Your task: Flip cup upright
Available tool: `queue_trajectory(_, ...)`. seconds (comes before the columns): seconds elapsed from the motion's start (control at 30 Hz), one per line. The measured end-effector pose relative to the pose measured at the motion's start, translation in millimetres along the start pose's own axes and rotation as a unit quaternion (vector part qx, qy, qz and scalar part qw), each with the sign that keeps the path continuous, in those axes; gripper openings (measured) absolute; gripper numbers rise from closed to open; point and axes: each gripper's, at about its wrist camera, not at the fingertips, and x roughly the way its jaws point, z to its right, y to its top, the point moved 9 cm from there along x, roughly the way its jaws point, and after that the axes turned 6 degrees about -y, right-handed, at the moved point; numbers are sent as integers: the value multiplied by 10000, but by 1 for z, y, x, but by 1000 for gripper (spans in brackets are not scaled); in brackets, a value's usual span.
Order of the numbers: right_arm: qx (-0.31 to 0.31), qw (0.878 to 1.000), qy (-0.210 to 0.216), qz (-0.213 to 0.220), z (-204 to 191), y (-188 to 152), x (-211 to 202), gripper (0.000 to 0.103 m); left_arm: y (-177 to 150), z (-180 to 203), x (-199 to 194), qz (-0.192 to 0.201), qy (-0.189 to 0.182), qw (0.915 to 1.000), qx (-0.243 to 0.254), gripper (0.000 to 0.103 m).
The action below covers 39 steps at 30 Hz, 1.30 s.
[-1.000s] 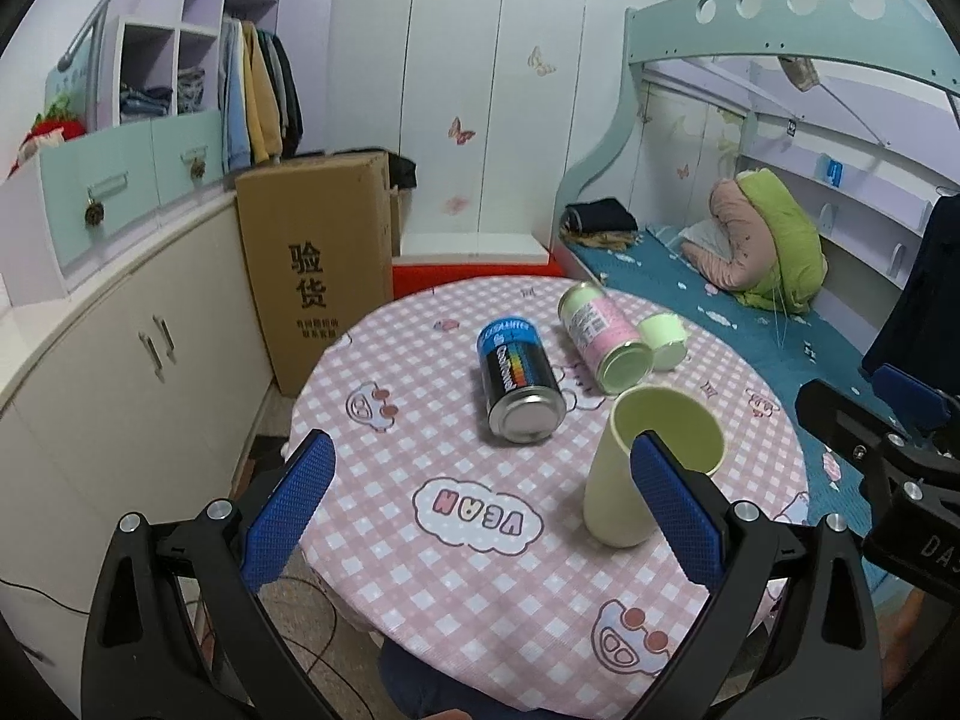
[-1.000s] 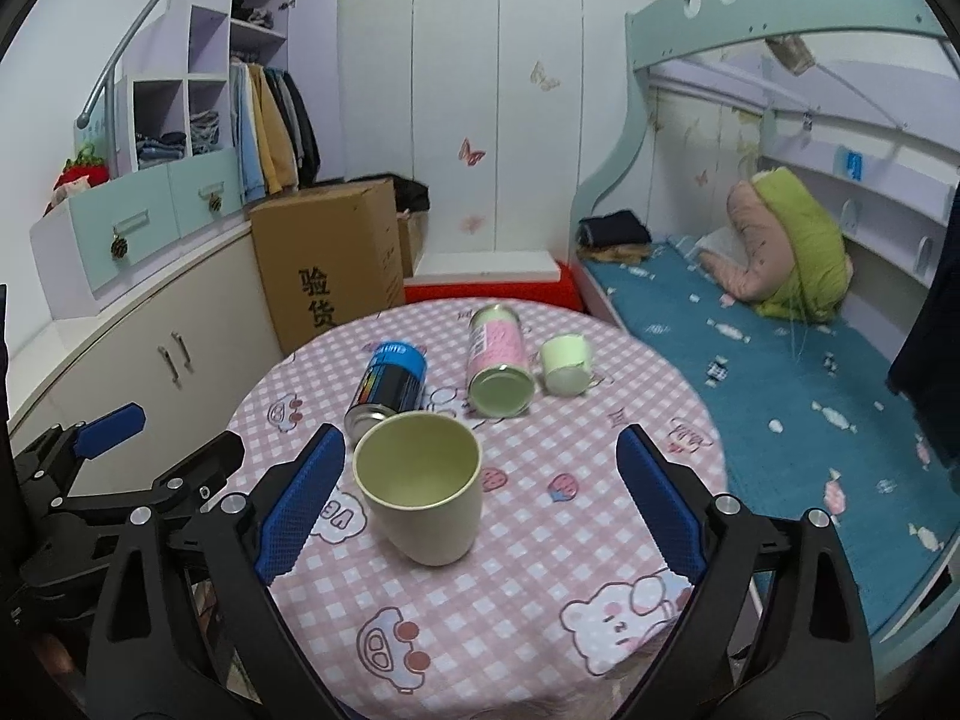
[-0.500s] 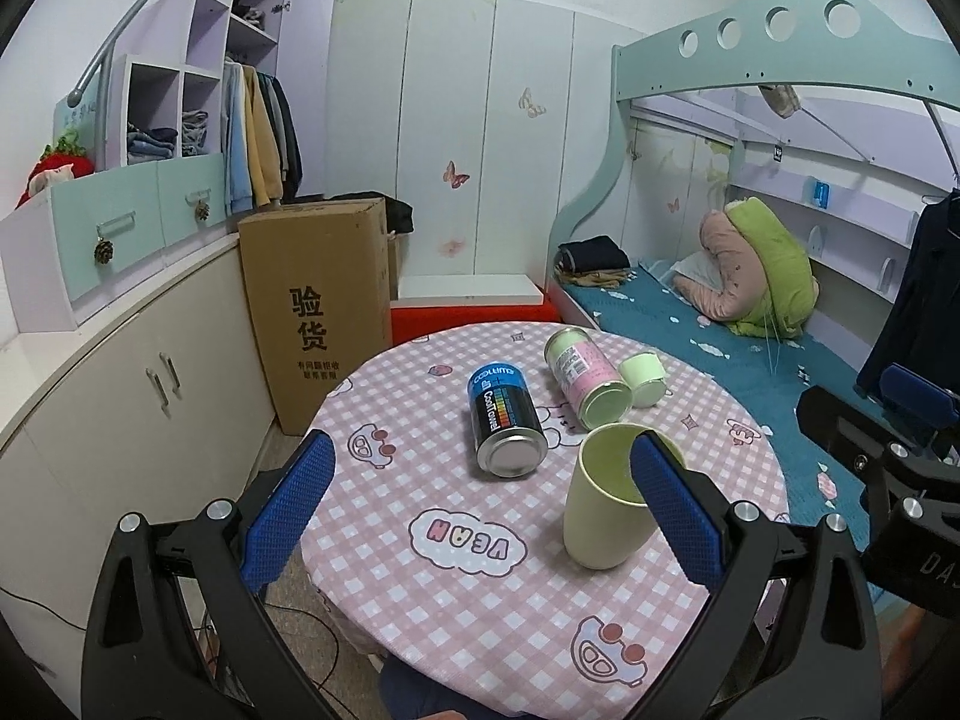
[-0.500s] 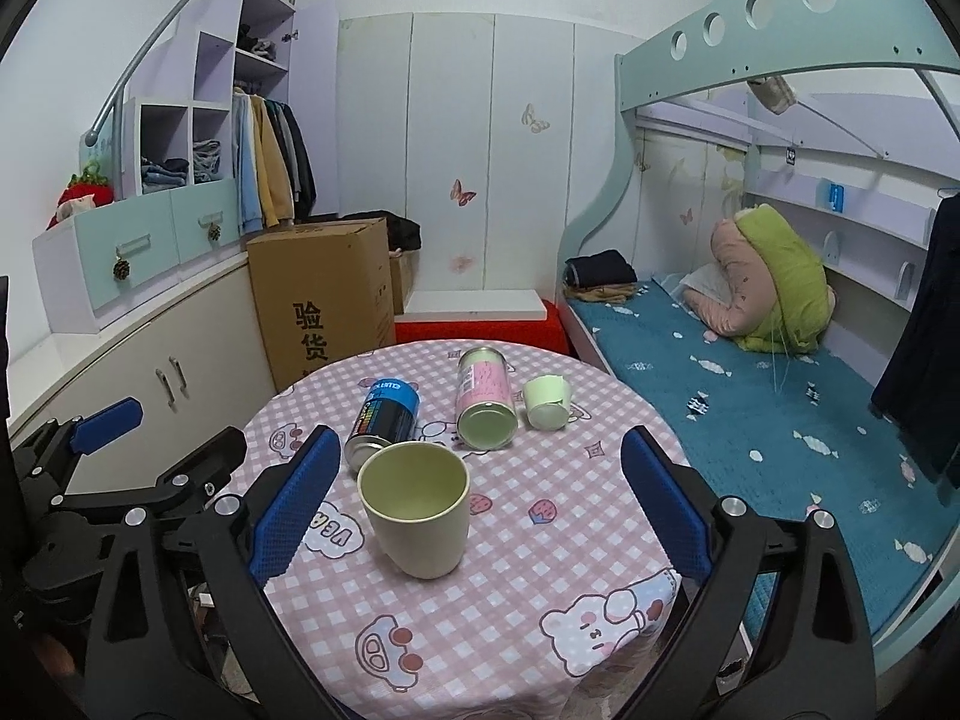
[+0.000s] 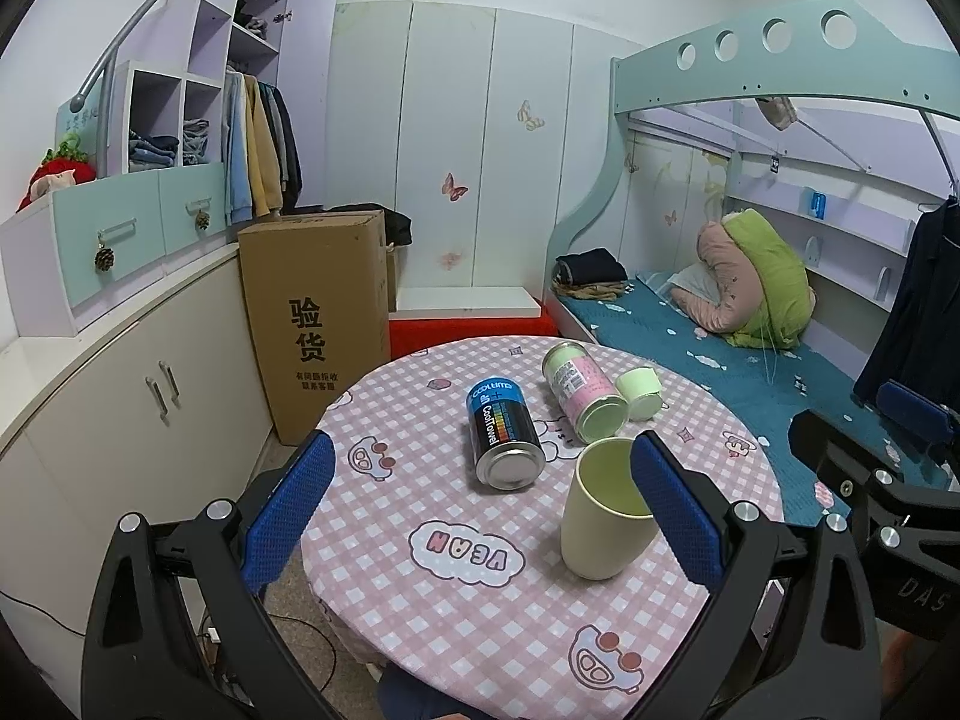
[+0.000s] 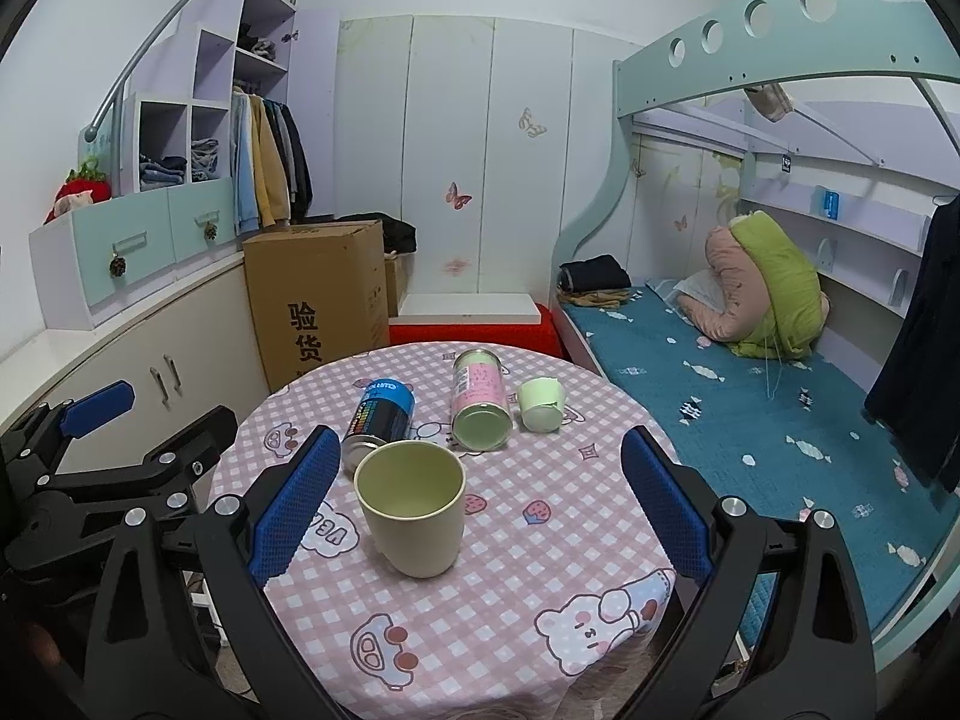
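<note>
A pale green cup [image 5: 603,510] stands upright, mouth up, on the round table with a pink checked cloth [image 5: 450,588]; it also shows in the right wrist view [image 6: 414,516]. My left gripper [image 5: 480,516] is open and empty, held back from the table, the cup near its right finger. My right gripper [image 6: 474,510] is open and empty, the cup near its left finger and apart from it. The cup touches neither gripper.
A blue and black can [image 5: 503,432] and a pink can [image 5: 582,399] lie on their sides behind the cup. A small green cup [image 5: 641,390] lies beside the pink can. A cardboard box [image 5: 318,318] stands left, a bed [image 5: 750,372] right.
Both grippers have drawn back and up from the table, so the table and cup look smaller and farther. The cup has stayed upright in place.
</note>
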Motion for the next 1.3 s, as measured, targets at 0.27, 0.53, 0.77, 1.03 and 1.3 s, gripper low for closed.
queue_trajectory(0.27, 74, 10000, 20, -38, 1, -3, 4, 95, 0, 1, 0, 8, 17, 10000, 30, 95)
queue_trajectory(0.53, 73, 10000, 10, -24, 1, -3, 5, 95, 0, 1, 0, 18, 9, 10000, 21, 95)
queue_trajectory(0.77, 78, 10000, 10, -42, 1, -4, 7, 95, 0, 0, 1, 6, 14, 10000, 25, 95)
queue_trajectory(1.03, 83, 10000, 14, -40, 1, -3, 7, 95, 1, 1, 0, 14, 12, 10000, 28, 95)
queue_trajectory(1.3, 80, 10000, 15, -40, 2, -3, 7, 95, 2, 1, 2, 20, 14, 10000, 29, 95)
